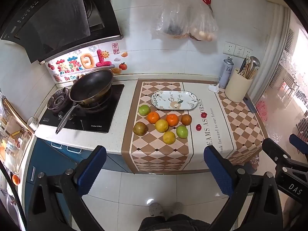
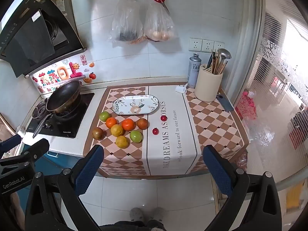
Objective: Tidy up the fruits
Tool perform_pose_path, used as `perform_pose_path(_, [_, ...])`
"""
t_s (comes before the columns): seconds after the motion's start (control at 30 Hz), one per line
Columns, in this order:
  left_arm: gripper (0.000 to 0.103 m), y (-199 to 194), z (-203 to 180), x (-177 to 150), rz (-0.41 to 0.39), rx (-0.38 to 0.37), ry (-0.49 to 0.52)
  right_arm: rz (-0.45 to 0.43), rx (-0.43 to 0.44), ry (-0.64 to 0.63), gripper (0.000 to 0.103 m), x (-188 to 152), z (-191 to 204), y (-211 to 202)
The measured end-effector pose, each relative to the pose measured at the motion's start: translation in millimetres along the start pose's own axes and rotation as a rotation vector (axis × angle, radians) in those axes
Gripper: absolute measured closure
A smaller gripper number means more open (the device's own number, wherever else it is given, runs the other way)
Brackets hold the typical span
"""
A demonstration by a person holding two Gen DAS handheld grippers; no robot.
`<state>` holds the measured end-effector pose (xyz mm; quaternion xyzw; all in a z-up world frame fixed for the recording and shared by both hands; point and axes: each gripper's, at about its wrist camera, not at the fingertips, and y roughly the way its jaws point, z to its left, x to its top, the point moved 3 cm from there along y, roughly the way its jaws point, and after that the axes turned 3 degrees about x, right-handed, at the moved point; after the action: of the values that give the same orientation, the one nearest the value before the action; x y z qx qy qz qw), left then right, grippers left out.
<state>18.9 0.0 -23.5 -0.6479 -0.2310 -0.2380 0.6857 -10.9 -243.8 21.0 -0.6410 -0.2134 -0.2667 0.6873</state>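
Several round fruits lie in a loose cluster on the checkered mat [image 1: 159, 154] in front of an oval floral plate [image 1: 174, 100]: two orange ones [image 1: 172, 119], two yellow ones [image 1: 169, 137], two green ones [image 1: 182, 132] and two brown ones [image 1: 140, 128]. Two small red fruits [image 1: 198, 127] lie to their right. The plate [image 2: 136, 104] and the fruit cluster [image 2: 127, 124] also show in the right wrist view. My left gripper [image 1: 154, 171] is open and empty, held back over the floor before the counter. My right gripper [image 2: 153, 170] is open and empty beside it.
A black wok [image 1: 92, 86] sits on the gas stove [image 1: 84, 113] at the left. A cream utensil holder [image 2: 208, 85], a spray can [image 2: 194, 70] and a cleaver [image 2: 225, 104] stand at the back right. Bags [image 2: 142, 25] and red scissors hang on the wall.
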Motion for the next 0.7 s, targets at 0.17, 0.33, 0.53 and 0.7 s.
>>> perform_pose_path(0.17, [0.0, -0.1, 0.0, 0.1, -0.006, 0.007, 0.004, 0.001, 0.002, 0.002, 0.0, -0.2, 0.4, 1.2])
perform_pose_path(0.33, [0.0, 1.2, 0.5, 0.3, -0.008, 0.011, 0.006, -0.002, 0.004, 0.004, 0.0, -0.2, 0.8, 0.5])
perform_pose_path(0.53, [0.0, -0.2, 0.1, 0.2, -0.009, 0.008, 0.006, -0.001, 0.005, 0.004, 0.0, 0.7, 2.2, 1.5])
perform_pose_path(0.7, [0.0, 0.2, -0.2, 0.3, -0.009, 0.006, 0.003, -0.005, 0.005, 0.001, 0.0, 2.4, 7.2, 2.3])
